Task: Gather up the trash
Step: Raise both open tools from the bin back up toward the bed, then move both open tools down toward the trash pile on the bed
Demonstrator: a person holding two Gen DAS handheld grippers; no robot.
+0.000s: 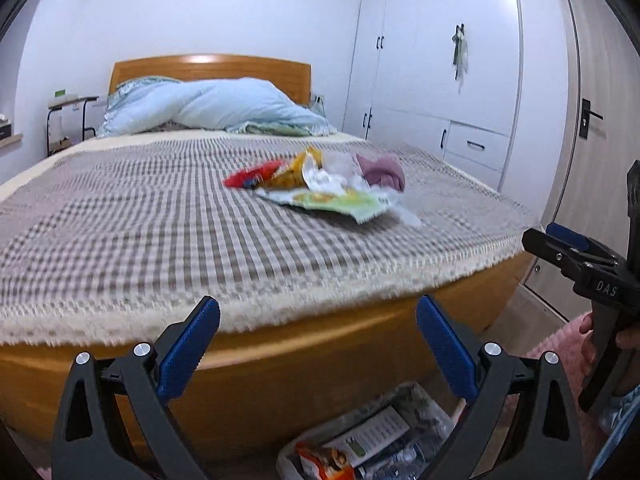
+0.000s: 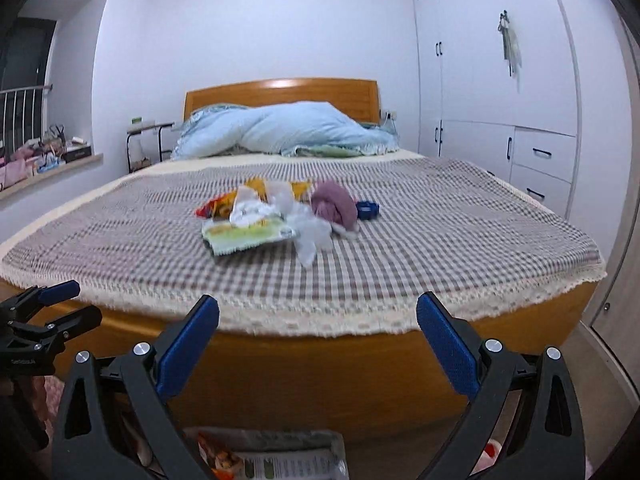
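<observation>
A heap of trash lies mid-bed: a green-and-white wrapper [image 1: 340, 202] [image 2: 244, 236], a red and a yellow snack bag [image 1: 276, 174] [image 2: 216, 208], crumpled white plastic [image 2: 308, 232]. A mauve rolled cloth [image 1: 382, 170] [image 2: 336, 202] and a small blue object [image 2: 367, 210] lie beside it. Below the footboard a bin lined with a white bag [image 1: 360, 440] [image 2: 272, 460] holds wrappers. My left gripper [image 1: 318, 344] is open and empty, short of the bed's foot. My right gripper [image 2: 318, 344] is open and empty too; it also shows at the left wrist view's right edge [image 1: 568, 246].
The bed has a checked cover [image 1: 160, 220] with a lace edge and a wooden footboard [image 2: 320, 376]. A blue duvet [image 2: 288, 130] is piled at the headboard. White wardrobes [image 2: 500, 100] line the right wall. A side table [image 2: 148, 140] and cluttered window sill [image 2: 44, 160] stand left.
</observation>
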